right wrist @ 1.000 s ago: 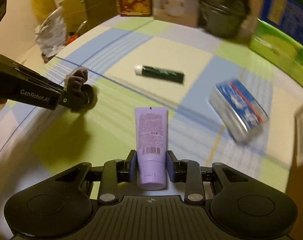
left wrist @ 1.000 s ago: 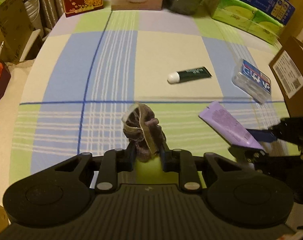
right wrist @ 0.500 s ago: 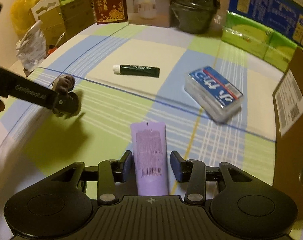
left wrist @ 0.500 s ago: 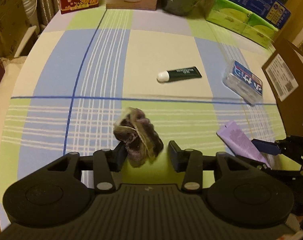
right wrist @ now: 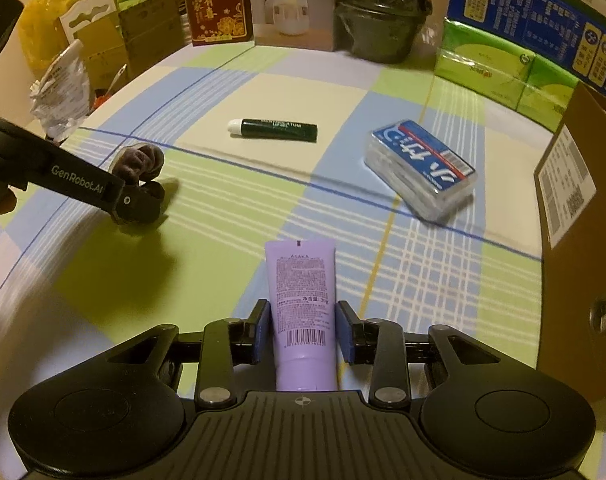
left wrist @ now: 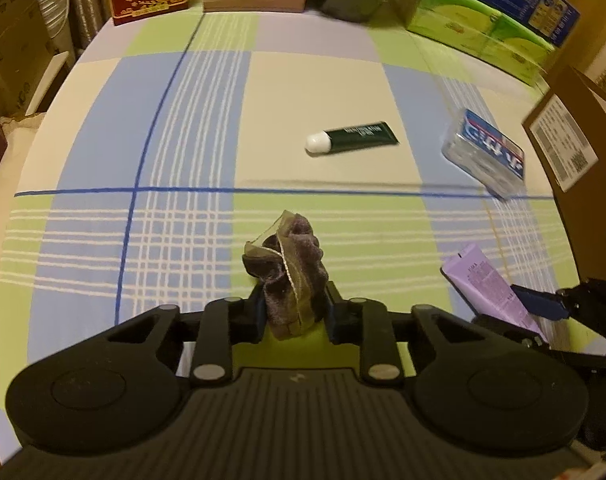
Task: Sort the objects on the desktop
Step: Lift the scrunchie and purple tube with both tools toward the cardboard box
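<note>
Checked cloth in blue, green and cream covers the surface (left wrist: 311, 80), on which the loose things are spread. Only one open container is seen, a brown cardboard box (right wrist: 579, 216) at the right edge (its inside cannot be seen, so its contents cannot be told). A clear plastic case with a blue label (right wrist: 421, 166) lies closed near that box; what it holds cannot be made out.

A purple-brown fabric scrunchie (left wrist: 287, 276) is gripped between the pads of the left tongs (left wrist: 293, 314), whose jaws are closing at this moment; the bundle stands up from the jaws, away from the camera. In the right wrist view the same scrunchie (right wrist: 139, 160) is seen at the tip of the left tongs (right wrist: 137, 200), at the left of the surface.

A lilac tube (right wrist: 303, 304) is placed between the blue pads of the right tongs (right wrist: 303, 334), whose jaws are closing too; the left pad touches its side, while a narrow gap is seen at the right pad. Its long axis runs straight away from the camera, the flat crimped end pointing forward, the cap end hidden under the tongs' body.

A dark green tube with a white cap (left wrist: 353, 138) lies further back on a cream square, its long axis across the view, cap to the left, well apart from both tongs.
</note>
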Action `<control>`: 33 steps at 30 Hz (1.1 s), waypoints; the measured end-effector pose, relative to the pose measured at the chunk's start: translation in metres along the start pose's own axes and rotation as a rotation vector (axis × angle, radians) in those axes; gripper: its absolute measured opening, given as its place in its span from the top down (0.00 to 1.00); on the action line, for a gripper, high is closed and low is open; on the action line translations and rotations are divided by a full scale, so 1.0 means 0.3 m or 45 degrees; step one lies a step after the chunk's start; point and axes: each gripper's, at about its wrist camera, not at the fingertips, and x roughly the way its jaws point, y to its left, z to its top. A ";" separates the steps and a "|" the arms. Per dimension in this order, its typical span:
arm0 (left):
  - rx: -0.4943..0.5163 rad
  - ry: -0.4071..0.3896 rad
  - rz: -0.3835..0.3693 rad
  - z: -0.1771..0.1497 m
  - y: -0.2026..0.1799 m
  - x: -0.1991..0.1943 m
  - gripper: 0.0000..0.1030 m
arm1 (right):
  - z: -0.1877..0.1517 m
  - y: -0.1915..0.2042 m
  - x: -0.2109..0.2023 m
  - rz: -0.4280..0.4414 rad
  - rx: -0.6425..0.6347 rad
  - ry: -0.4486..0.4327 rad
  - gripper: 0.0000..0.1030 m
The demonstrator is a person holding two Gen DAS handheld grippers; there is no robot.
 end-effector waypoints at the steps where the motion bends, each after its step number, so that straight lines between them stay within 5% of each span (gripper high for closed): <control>1: 0.007 0.005 -0.007 -0.006 -0.004 -0.005 0.79 | -0.006 0.001 -0.005 0.000 -0.003 0.003 0.69; 17: 0.190 0.079 -0.131 -0.182 -0.139 -0.101 0.80 | -0.138 -0.027 -0.135 0.036 0.099 0.057 0.70; 33: 0.342 -0.053 -0.226 -0.194 -0.341 -0.269 0.80 | -0.176 -0.115 -0.416 0.029 0.182 -0.136 0.70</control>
